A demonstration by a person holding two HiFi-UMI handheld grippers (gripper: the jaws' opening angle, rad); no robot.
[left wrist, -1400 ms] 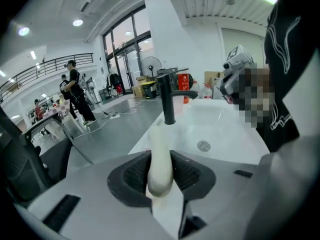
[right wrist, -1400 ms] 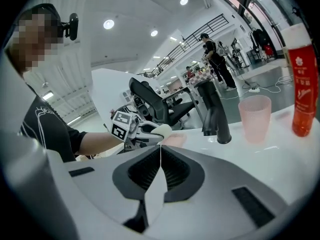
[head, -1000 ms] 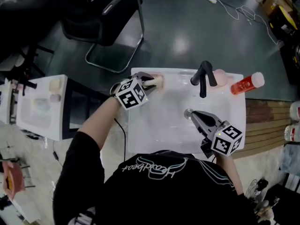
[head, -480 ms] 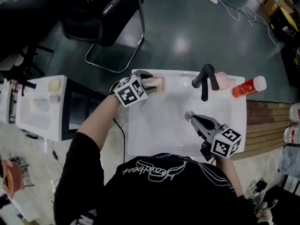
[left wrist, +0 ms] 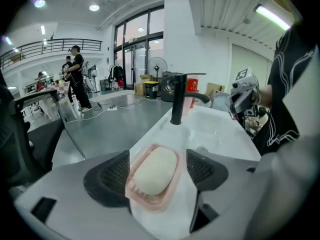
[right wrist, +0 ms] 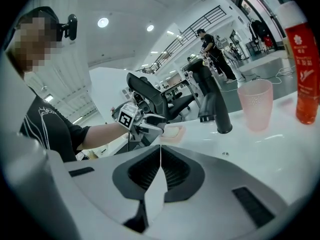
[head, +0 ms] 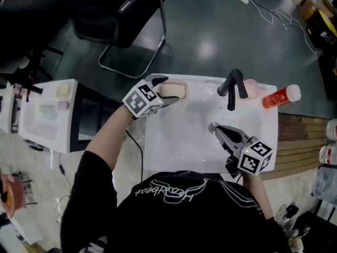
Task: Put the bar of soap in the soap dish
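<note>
A pale oval bar of soap lies in the pink soap dish on the far left corner of the white sink. My left gripper straddles the dish, its jaws opening, with gaps between the dark pads and the soap. In the head view the soap shows between the left gripper's spread fingers. My right gripper hovers over the basin's right side, shut with nothing in it; in its own view the pads meet, and the dish shows far off.
A black faucet stands at the sink's back edge, with a pink cup and a red bottle to its right. A white cabinet stands left of the sink. A black chair is on the floor beyond.
The left gripper's jaws have spread apart from the soap and the gripper has rolled. The soap now rests in the dish. The right gripper has stayed put.
</note>
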